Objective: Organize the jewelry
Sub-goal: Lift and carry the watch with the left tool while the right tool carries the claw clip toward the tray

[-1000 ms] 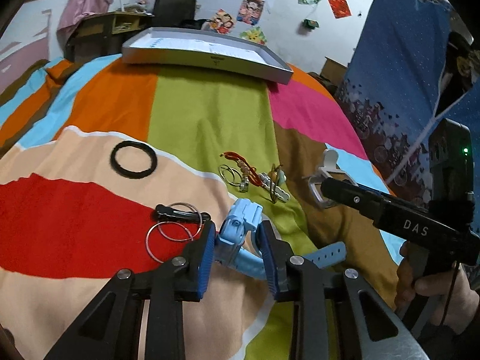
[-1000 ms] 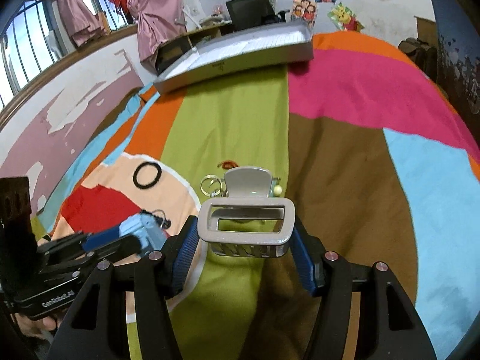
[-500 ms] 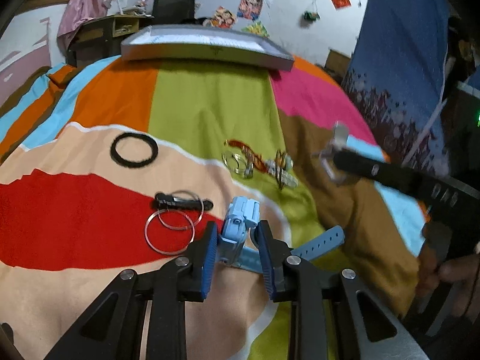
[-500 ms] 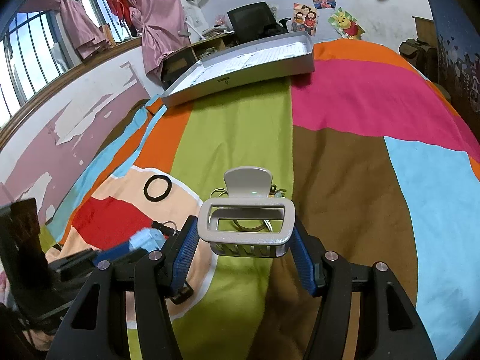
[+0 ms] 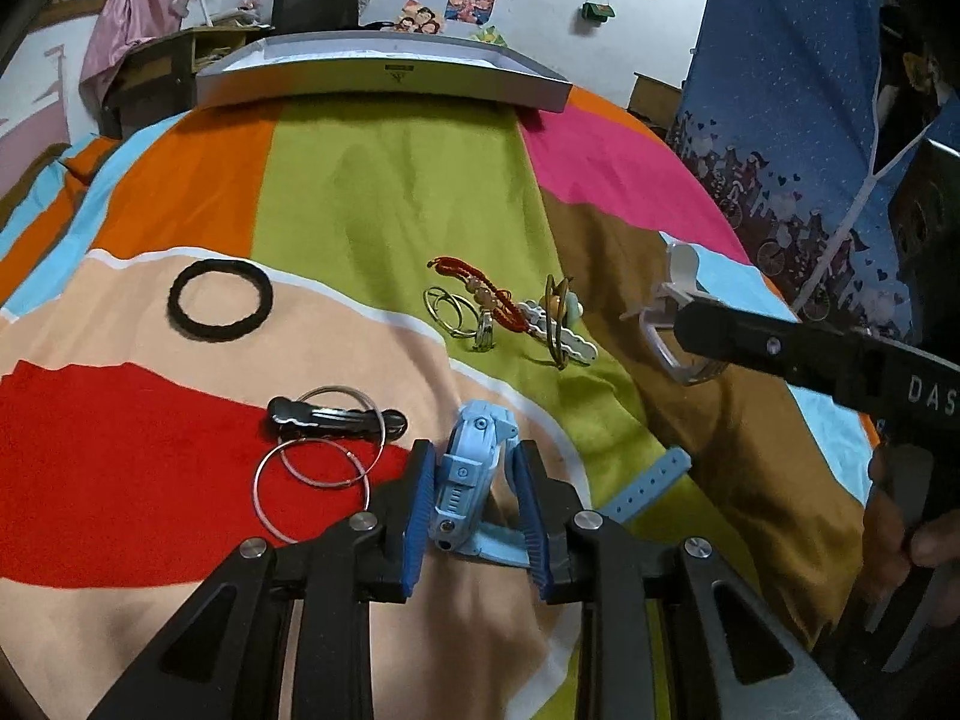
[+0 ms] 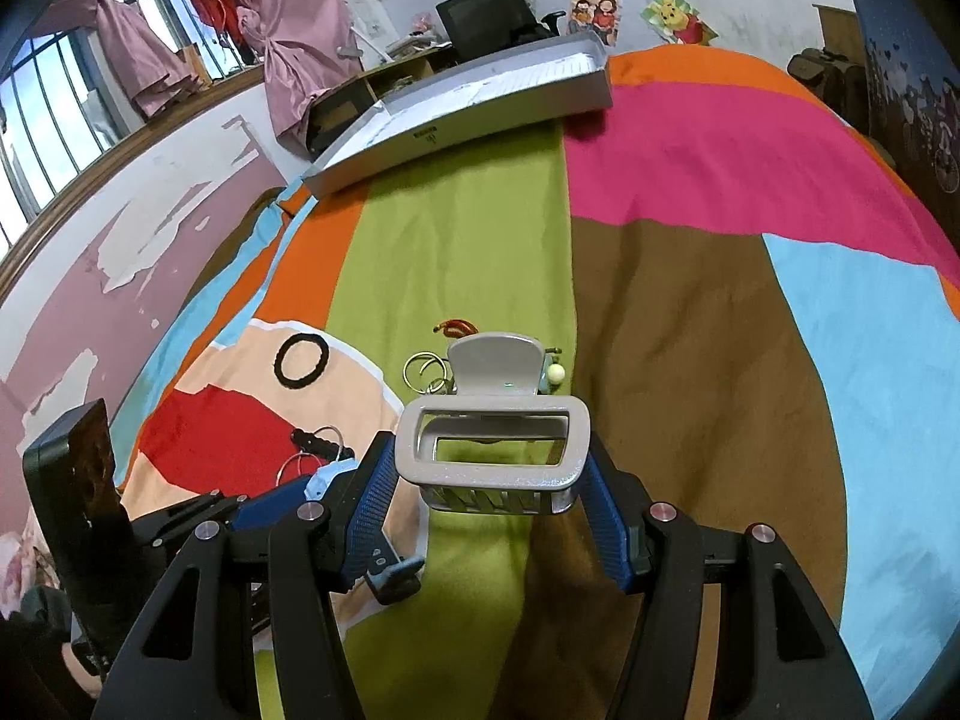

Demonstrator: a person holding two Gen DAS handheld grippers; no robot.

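Observation:
My left gripper [image 5: 474, 474] is shut on a light blue watch [image 5: 471, 477], held just above the striped bedspread; its strap trails to the right. My right gripper [image 6: 489, 468] is shut on a grey hair claw clip [image 6: 492, 444], held above the bed; the clip also shows in the left wrist view [image 5: 675, 324]. On the bed lie a black hair tie [image 5: 219, 300], a black hair clip [image 5: 336, 417] with two silver rings [image 5: 315, 468], and a small pile of rings, a red cord bracelet and clips [image 5: 510, 315].
A grey shallow tray [image 5: 384, 81] stands at the far edge of the bed, also seen in the right wrist view [image 6: 462, 108]. A blue patterned curtain [image 5: 798, 120] hangs on the right. A desk and chair [image 6: 486, 24] stand behind the tray.
The left gripper has closed tighter on the watch and lifted it slightly. The right gripper with the claw clip has risen and moved a little farther up the bed.

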